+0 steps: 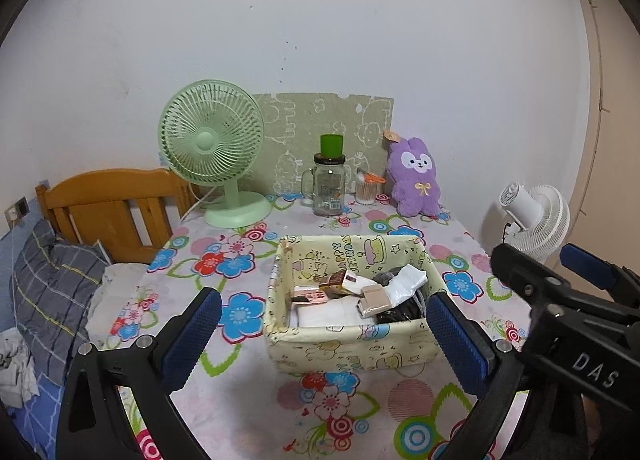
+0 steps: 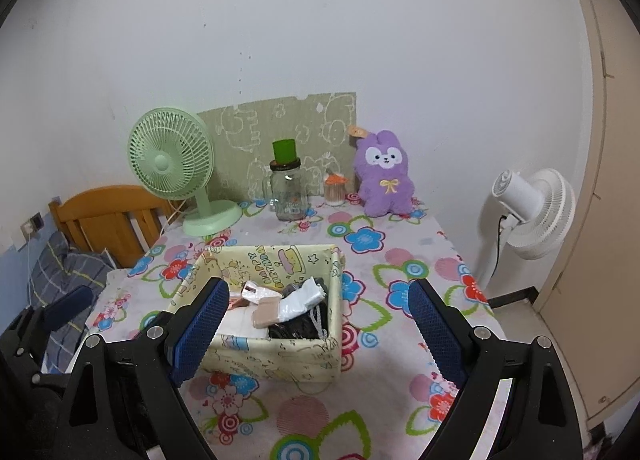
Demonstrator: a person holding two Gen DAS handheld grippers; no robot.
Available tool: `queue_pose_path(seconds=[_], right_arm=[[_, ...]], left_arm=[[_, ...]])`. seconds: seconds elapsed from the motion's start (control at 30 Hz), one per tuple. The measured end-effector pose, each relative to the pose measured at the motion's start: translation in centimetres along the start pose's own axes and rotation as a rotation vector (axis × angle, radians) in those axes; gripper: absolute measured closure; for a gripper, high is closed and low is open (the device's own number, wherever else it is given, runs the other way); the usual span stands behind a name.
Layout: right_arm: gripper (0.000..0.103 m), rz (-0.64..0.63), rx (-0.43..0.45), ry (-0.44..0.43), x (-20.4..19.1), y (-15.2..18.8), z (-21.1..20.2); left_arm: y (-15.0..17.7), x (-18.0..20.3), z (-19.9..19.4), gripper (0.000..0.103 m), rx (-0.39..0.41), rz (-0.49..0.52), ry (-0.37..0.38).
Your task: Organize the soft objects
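Basket: pale yellow fabric bin with cartoon print, centre of floral tablecloth; open top faces up, presumably so soft items drop straight in.
Basket contents: white folded cloth, black knit piece, crinkled white bag, small tan and brown packets; packed loosely, nothing hangs over rim; judged mostly filled.
Left gripper: fingers at full spread, empty, nothing between pads; basket framed between them at 12 o'clock, pads clear of its walls.
Right gripper: fingers wide apart, empty; basket near left finger at 11 o'clock, finger overlaps bin's near-left corner in view, contact not confirmed.
Plush rabbit: purple, upright against wall at 1 o'clock from basket, well apart from it; propped on wall since soft body likely won't stand alone; only soft item outside bin, judged likely next target.
Glass jar: green cap, upright at 12 o'clock behind basket, beside cotton-swab tub; rigid, not part of sort.
Green fan: at 11 o'clock, back corner of table, out of reach path.
White fan: at 2 o'clock, off table edge.
Risk note: reach to plush passes jar; keep right of it.
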State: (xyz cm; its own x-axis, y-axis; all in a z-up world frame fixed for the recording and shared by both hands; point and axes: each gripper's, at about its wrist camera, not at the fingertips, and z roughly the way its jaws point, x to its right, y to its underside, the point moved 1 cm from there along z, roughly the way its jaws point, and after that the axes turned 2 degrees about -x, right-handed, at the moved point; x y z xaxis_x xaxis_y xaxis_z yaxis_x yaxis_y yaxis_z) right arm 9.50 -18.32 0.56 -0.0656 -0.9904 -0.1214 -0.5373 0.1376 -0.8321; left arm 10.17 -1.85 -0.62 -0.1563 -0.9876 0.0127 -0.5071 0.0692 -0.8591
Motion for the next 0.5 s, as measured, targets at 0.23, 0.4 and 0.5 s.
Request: queue_pose_path(seconds=[0.23,0.4,0.5], right_arm=[[0.01,0.004,0.029,0.009,0.8,0.9,-2.4],[0.01,0.004,0.051,0.019,1.5,1.7,-4.1],[0.01,0.004,0.059,0.024,1.8,2.3,-5.0]], left_arm=[[0.8,-0.3,-2.2,0.0,0.024,0.004,-0.02],[1.3,-0.2,-3.3,0.0,0.031,-0.001,-0.018],[1.7,-0.2,-3.8,0.0,0.035,-0.008,-0.012]])
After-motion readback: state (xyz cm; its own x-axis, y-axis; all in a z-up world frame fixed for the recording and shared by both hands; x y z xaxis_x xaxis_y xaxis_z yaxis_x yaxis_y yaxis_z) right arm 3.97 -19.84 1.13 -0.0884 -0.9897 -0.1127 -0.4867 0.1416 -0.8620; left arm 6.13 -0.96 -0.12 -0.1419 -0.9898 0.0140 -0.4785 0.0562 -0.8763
